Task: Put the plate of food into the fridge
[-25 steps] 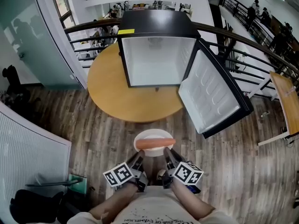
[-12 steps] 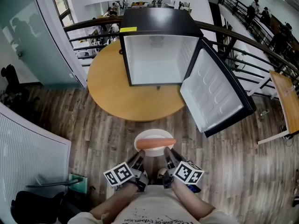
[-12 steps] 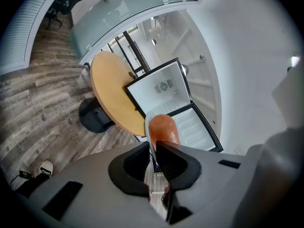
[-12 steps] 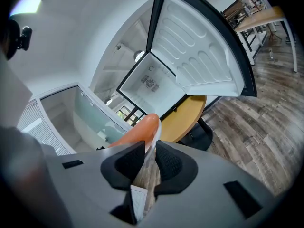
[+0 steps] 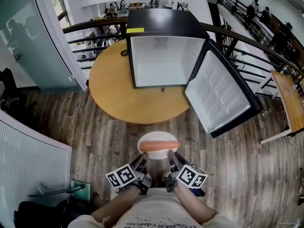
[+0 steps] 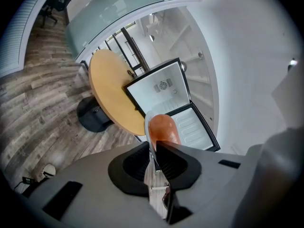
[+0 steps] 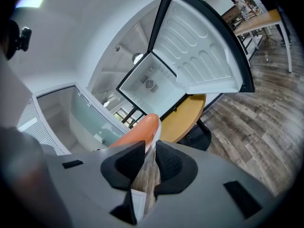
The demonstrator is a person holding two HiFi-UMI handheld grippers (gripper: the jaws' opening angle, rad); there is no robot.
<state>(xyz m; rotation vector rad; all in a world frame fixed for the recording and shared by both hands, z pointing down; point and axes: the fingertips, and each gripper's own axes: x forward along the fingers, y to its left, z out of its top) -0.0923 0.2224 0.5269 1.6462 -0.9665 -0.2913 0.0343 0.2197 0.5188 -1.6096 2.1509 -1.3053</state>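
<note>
Here, the sausage hides much of the plate; your left gripper and right gripper each pinch its rim in near-closed jaws, short of the open fridge.

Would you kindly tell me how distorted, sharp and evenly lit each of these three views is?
Head view: fisheye bows the floorboards and fridge door; sharp, with even daylight. Left gripper view: black vignetted corners; the left hand-held gripper looms soft and grey in the foreground, clamped on the plate. Right gripper view: the same curvature, a bright patch at upper left, crisp floorboards.
</note>
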